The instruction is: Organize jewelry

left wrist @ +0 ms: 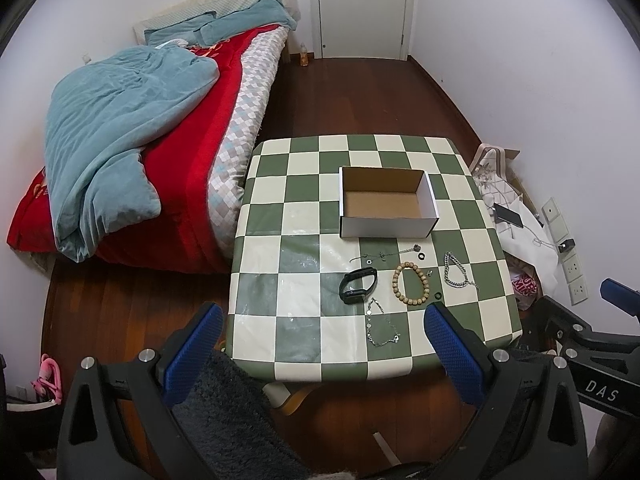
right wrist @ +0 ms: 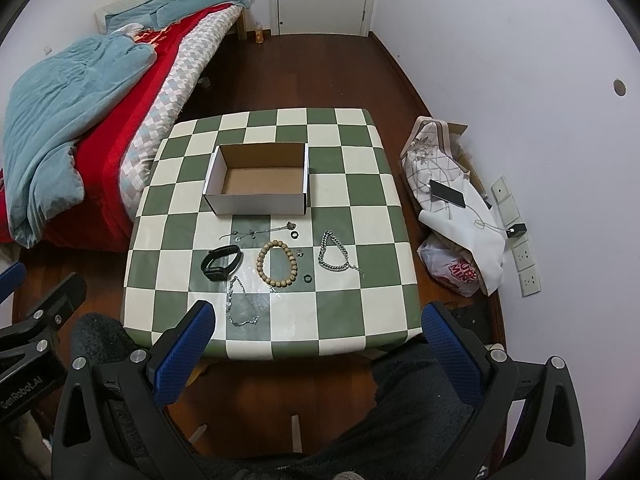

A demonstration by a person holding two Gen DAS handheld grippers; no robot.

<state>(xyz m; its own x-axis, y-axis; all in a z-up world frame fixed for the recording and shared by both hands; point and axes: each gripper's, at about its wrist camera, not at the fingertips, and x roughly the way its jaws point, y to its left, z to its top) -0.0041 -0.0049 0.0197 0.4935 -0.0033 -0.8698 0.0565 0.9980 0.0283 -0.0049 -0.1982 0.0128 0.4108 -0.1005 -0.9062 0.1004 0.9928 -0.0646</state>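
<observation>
Both tools hang spread wide and empty at the near edge of the checkered tabletop (left wrist: pixel 304 344): the left tool (left wrist: pixel 320 344) has its blue pads well apart, one over the floor at the left and one over the near right part of the cloth; the right tool (right wrist: pixel 316 338) is likewise released, its pads straddling the near edge, holding nothing. On the tabletop, toward the far side, stands an open cardboard box (right wrist: pixel 256 182), white outside and brown inside, with nothing in it; the jewelry lies in a loose cluster just near of it. A thin chain with small charms (right wrist: pixel 256 234) lies closest to the box, with a small dark ring (right wrist: pixel 295 234) at its right end; nearer sits a black watch band (right wrist: pixel 221 263) at the left, a wooden bead bracelet (right wrist: pixel 278 264) in the middle, and a chunky silver chain (right wrist: pixel 335 256) at the right; a second dark ring (right wrist: pixel 307 279) lies just right of the beads; a fine silver necklace (right wrist: pixel 240 304) lies nearest, below the watch band. A bed (left wrist: pixel 132 128) with a red cover and a blue quilt stands to the left; a phone (right wrist: pixel 448 194) rests on a heap of cloth on the floor at the right.
</observation>
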